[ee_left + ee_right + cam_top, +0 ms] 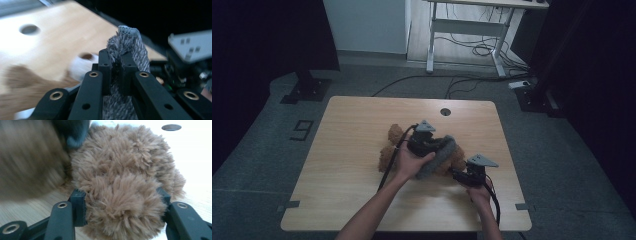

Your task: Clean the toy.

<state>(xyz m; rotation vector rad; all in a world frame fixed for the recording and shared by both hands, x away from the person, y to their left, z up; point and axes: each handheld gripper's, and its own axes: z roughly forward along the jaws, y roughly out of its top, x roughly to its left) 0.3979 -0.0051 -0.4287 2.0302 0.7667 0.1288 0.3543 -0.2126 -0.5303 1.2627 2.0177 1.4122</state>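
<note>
The job looks midway: the fuzzy grey knitted scarf (pixel 439 155) is draped over the brown plush teddy bear (pixel 392 150) on the wooden bench (pixel 342 150), not yet wrapped. The left hand-held gripper (pixel 117 58) pinches the scarf's end tight. The right hand-held gripper (pixel 120 202), half-open, clamps 1 furry limb, steadying the bear.

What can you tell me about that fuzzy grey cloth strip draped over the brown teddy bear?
The fuzzy grey cloth strip looks like soft, shaggy fleece with a knitted blue-grey hem at its end. The left gripper is shut on it, so that the end stands up between the jaws. In the high view it arcs across the fluffy brown teddy bear lying mid-table, resting on its body beside the person's left hand.
</note>
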